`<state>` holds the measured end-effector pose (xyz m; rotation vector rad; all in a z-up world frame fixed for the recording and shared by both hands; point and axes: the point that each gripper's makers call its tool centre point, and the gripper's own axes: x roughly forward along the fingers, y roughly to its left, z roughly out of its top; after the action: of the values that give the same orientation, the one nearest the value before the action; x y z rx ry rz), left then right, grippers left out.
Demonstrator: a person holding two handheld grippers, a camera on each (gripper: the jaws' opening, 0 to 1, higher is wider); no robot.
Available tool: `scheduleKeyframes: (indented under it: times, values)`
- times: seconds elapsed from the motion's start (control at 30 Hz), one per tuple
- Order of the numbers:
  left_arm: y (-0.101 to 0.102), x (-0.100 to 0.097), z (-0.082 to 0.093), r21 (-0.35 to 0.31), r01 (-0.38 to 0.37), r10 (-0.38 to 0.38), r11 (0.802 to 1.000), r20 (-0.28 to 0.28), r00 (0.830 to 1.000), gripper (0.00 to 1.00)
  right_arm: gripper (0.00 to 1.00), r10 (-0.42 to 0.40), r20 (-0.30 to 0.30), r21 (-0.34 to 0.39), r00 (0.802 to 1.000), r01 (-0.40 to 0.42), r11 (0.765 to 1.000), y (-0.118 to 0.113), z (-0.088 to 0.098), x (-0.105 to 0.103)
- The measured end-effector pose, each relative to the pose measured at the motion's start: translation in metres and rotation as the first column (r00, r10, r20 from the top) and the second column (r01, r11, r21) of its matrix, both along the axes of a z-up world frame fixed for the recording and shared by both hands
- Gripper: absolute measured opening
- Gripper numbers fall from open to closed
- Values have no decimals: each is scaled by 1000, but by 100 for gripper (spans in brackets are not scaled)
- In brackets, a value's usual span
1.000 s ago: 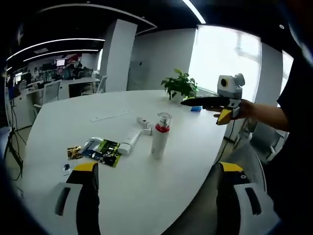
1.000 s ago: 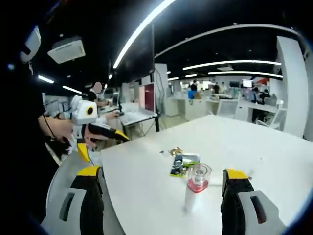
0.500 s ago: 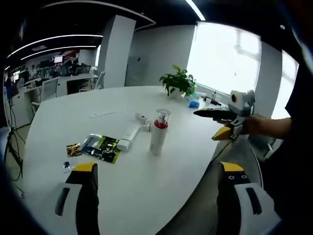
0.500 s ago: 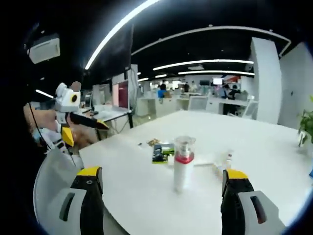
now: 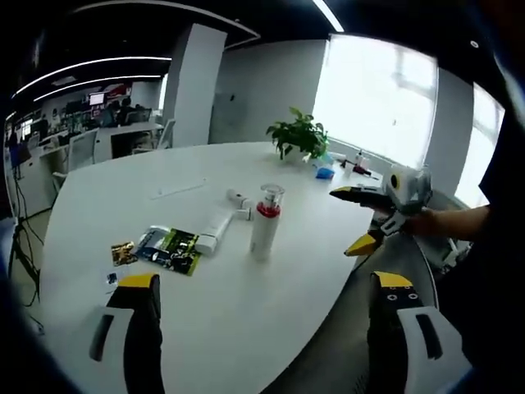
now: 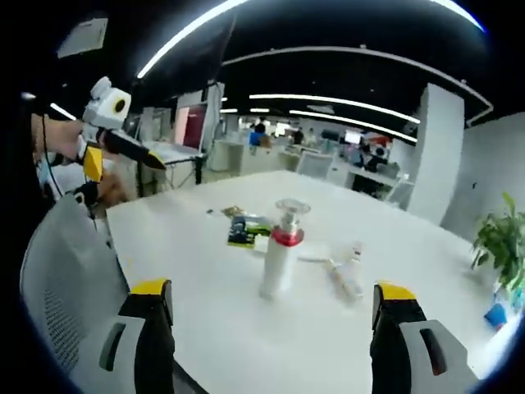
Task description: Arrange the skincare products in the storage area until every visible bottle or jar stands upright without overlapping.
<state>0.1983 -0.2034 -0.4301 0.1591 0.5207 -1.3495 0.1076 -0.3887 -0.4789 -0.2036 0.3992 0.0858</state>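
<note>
A white pump bottle [image 5: 264,222] with a red collar and clear cap stands upright near the middle of the white table [image 5: 246,320]. Beside it lie a white tube [image 5: 215,231] and a small bottle [image 5: 239,201], both on their sides. My left gripper [image 5: 262,287] hangs open over the near table edge, holding nothing. My right gripper [image 5: 344,222] hovers open beyond the table's right edge, in a hand. In the right gripper view the pump bottle [image 6: 280,248] stands ahead of the open right gripper [image 6: 275,291], with the tube [image 6: 343,280] lying right of it. The left gripper [image 6: 123,162] is up at the left.
Green and black sachets [image 5: 172,249] and small packets [image 5: 123,254] lie left of the bottle. A potted plant [image 5: 302,135] and a blue item [image 5: 325,173] sit at the far edge. A grey mesh chair [image 6: 66,287] stands by the table.
Both cameras have moved. My right gripper has dropped lower beside the table edge. The right gripper view has swung so the bottle sits more central. The products have not moved.
</note>
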Motion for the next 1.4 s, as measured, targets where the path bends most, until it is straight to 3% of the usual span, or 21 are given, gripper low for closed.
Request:
scheduleKeyframes:
  times: [0.07, 0.23, 0.33, 0.47, 0.53, 0.77, 1.0, 1.4]
  values:
    - [-3, 1, 2, -1, -1, 1, 1000, 1, 1000, 99, 99, -14, 6, 19, 1000, 14, 1000, -4, -2, -2]
    - [-11, 6, 2, 23, 18, -18, 1000, 17, 1000, 99, 99, -112, 24, -14, 993, 112, 994, -23, -7, -3]
    - [-18, 9, 2, 42, 33, -34, 999, 19, 999, 99, 99, -133, 25, -106, 991, 135, 985, -32, -8, -2]
    - [-31, 15, 4, 45, 47, -48, 998, 19, 999, 98, 98, -106, 11, -176, 994, 107, 979, -25, -9, -4]
    - [-40, 21, 5, 41, 60, -60, 997, 18, 998, 98, 96, -111, 4, -175, 994, 110, 978, -26, -9, -5]
    - [-78, 46, 11, 37, 89, -90, 995, 20, 996, 98, 99, -161, -10, -69, 987, 160, 985, -38, -16, -6]
    - [-109, 75, -4, 97, 102, -103, 990, -3, 995, 97, 99, -182, -6, 10, 983, 183, 983, -37, -17, -5]
    - [-154, 123, -39, 202, 95, -82, 975, -73, 994, 95, 99, -151, -57, -24, 987, 150, 988, -33, -31, -4]
